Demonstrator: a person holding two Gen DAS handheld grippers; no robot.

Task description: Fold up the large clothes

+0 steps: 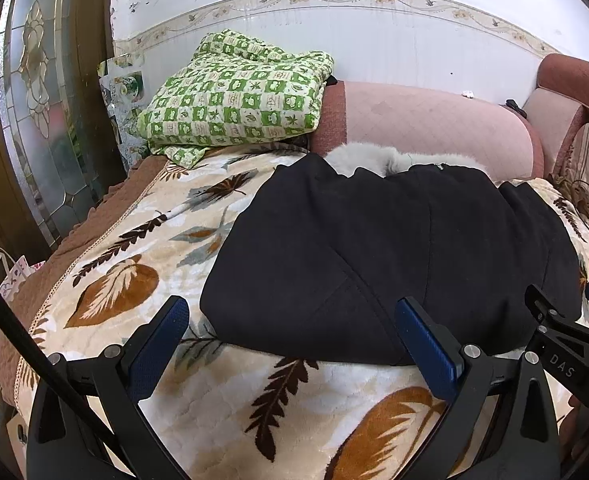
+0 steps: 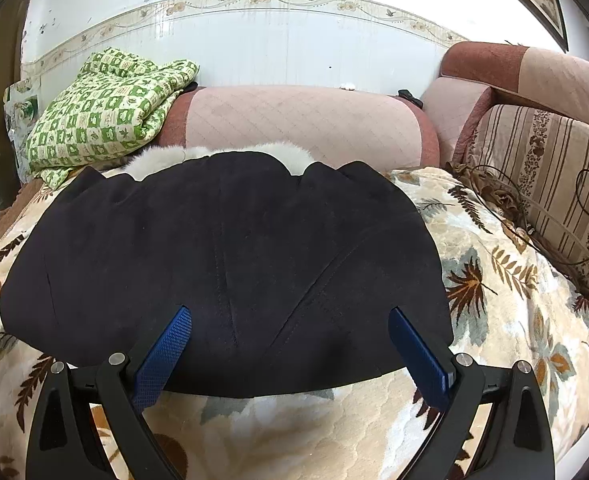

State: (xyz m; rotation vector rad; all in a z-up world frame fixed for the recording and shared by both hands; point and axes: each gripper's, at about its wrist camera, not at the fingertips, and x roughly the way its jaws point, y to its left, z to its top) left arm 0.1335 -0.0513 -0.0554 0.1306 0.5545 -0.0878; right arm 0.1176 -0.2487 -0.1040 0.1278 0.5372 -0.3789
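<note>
On the leaf-print blanket (image 2: 514, 300), your black coat (image 2: 230, 256) lies partly folded, fur collar at the far edge. Both grippers, left (image 1: 290, 316) and right (image 2: 290, 320), hover released; next, grasp its near hem.

A sofa (image 2: 302, 120) covered by a leaf-print blanket (image 2: 514, 300) — on the blanket lies a black coat (image 2: 222, 248), and at far left a green checked quilt (image 2: 102, 120), folded.

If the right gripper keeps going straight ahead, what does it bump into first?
Most likely the black coat. The right gripper is open and aimed at the coat's near edge, lying on the leaf blanket. How far off it hovers is unclear.
</note>
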